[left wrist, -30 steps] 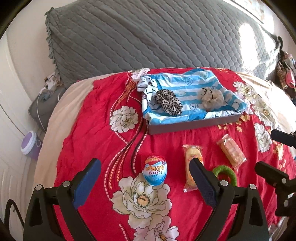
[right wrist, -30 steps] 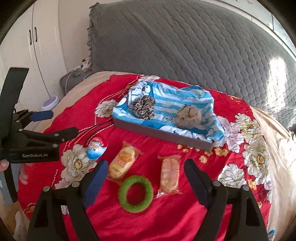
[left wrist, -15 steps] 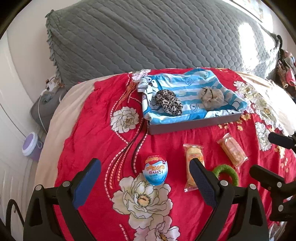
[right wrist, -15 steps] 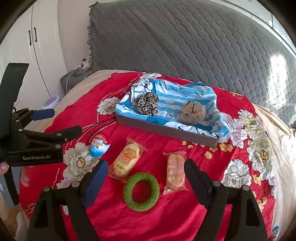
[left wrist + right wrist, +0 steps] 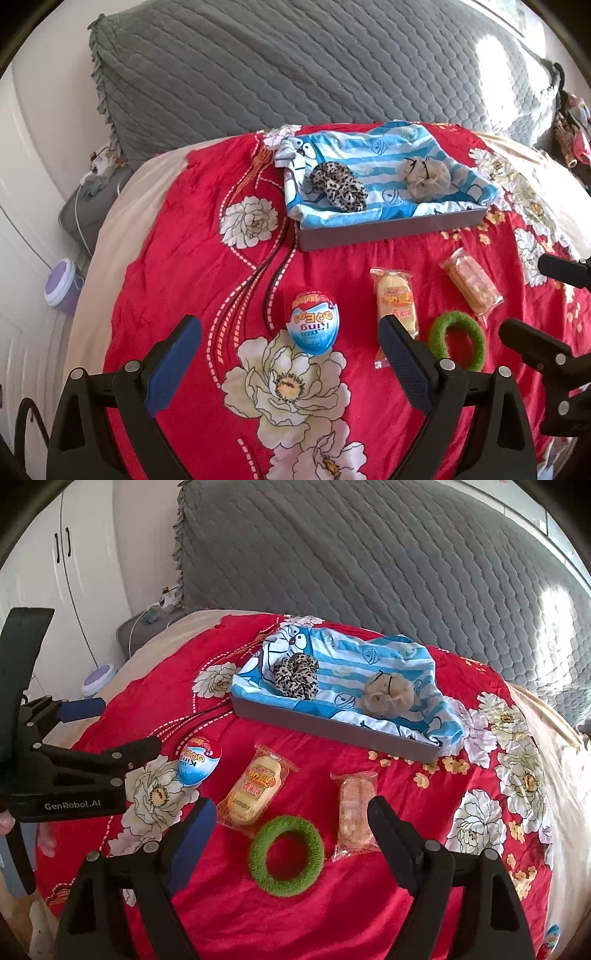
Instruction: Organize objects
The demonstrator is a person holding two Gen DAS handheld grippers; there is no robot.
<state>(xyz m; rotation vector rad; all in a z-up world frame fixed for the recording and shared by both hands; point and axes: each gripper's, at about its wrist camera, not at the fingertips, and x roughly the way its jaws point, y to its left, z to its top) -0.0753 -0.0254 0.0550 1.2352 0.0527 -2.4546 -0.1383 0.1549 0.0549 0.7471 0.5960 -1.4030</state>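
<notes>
Left hand-held gripper [image 5: 288,363] hovering, jaws spread wide, nothing between the fingers. Right hand-held gripper [image 5: 290,840] likewise wide open, empty, level beside it. Both pointing forward, tilted slightly down.

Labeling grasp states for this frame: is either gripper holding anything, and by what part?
Nothing is held. The left gripper and right gripper both hover with jaws open above the red bedspread; green ring and egg lie untouched.

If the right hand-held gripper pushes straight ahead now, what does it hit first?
Probably the green scrunchie, lying centered between the open right hand-held gripper fingers on the red bedspread. Depth is uncertain.
</notes>
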